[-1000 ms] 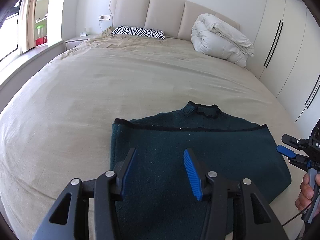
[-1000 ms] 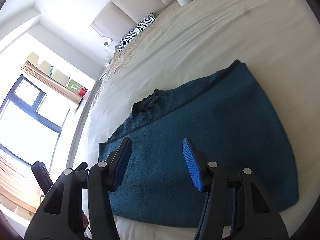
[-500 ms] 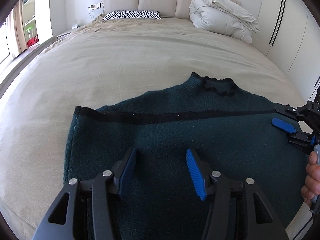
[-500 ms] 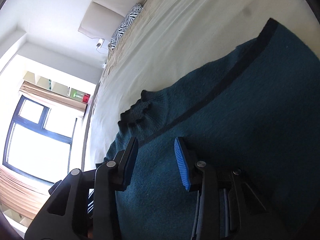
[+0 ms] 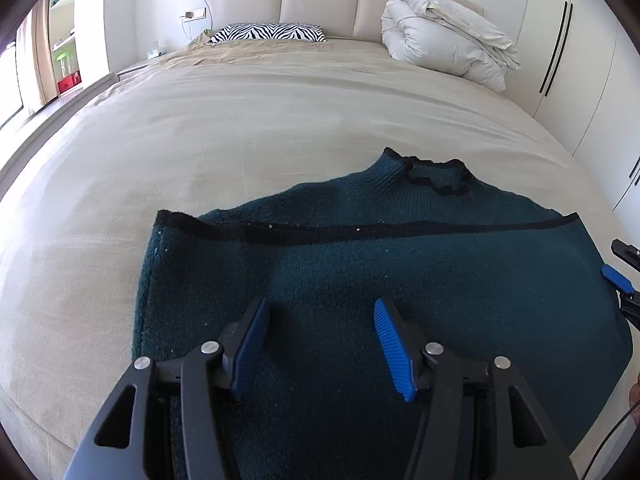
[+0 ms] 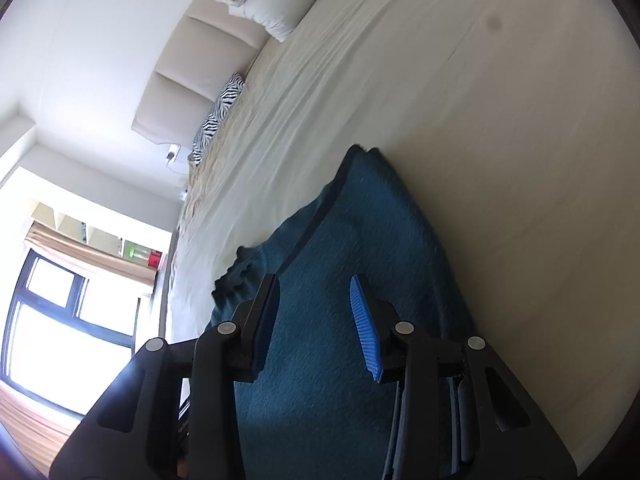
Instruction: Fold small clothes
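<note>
Both tongs, left gripper and right gripper, we are holding wide over our folded, black-trimmed teal sweater lying flat on the bed.

Black clamp-style grippers with blue ribbed pads

The left gripper has two matte black angular arms, each with a triangular cut-out near its base and round silver screw heads at the pivots (four show in the left wrist view), and the fingers carry bright blue pads with fine ridges across their faces. The right gripper is of the same build: black arms, triangular cut-outs, silver screws, a blue ridged pad on one finger, the other pad in shadow. At the right edge of the left wrist view, a sliver of skin and a thin black cable show.
</note>
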Demonstrator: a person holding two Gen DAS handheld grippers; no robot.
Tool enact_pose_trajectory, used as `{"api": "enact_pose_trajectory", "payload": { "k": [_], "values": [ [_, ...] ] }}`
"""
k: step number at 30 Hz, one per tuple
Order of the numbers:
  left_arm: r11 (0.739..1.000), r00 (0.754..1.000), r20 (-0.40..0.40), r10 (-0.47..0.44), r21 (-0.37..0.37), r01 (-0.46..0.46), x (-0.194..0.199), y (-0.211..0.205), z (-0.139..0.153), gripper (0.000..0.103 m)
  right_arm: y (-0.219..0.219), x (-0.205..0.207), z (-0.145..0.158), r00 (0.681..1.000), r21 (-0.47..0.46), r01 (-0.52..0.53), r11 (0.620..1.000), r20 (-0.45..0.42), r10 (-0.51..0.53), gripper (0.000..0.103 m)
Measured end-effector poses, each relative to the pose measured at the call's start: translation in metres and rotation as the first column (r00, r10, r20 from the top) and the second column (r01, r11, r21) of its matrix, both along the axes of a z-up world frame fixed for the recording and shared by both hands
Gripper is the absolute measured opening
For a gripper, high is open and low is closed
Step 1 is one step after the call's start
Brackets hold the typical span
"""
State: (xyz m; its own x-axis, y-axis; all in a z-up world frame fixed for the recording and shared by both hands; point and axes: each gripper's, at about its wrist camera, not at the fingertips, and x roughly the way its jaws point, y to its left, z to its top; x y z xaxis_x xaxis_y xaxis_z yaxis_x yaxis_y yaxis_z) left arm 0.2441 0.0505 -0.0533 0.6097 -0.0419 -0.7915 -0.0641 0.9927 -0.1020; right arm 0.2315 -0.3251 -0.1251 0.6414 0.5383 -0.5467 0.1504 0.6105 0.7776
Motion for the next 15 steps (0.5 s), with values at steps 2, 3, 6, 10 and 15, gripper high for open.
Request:
{"api": "enact_pose_trajectory", "payload": {
  "k": [2,3,6,10,15],
  "values": [
    [0.999,1.000,0.004,-0.001,-0.032,0.001,-0.016,-0.001,0.010,0.058,0.031,-0.017,0.008,0.995,0.036,-0.097,0.995,0.036,0.095,0.037],
    [0.999,1.000,0.019,-0.001,-0.049,0.002,-0.029,-0.002,0.015,0.058,0.047,-0.025,0.010,0.988,0.036,-0.149,0.988,0.044,0.148,0.037],
    [0.997,1.000,0.023,-0.016,-0.075,0.017,-0.072,-0.009,0.020,0.058,0.092,-0.053,0.005,0.963,0.077,-0.268,0.960,0.053,0.265,0.037],
    [0.991,1.000,-0.021,-0.018,-0.136,0.015,-0.114,-0.018,0.005,0.058,0.140,-0.072,-0.022,0.930,0.129,-0.366,0.922,0.002,0.368,0.037],
    [0.993,0.999,-0.022,-0.032,-0.115,0.029,-0.128,-0.023,-0.007,0.058,0.143,-0.071,-0.053,0.935,0.141,-0.340,0.930,-0.057,0.350,0.034]
  ]
}}
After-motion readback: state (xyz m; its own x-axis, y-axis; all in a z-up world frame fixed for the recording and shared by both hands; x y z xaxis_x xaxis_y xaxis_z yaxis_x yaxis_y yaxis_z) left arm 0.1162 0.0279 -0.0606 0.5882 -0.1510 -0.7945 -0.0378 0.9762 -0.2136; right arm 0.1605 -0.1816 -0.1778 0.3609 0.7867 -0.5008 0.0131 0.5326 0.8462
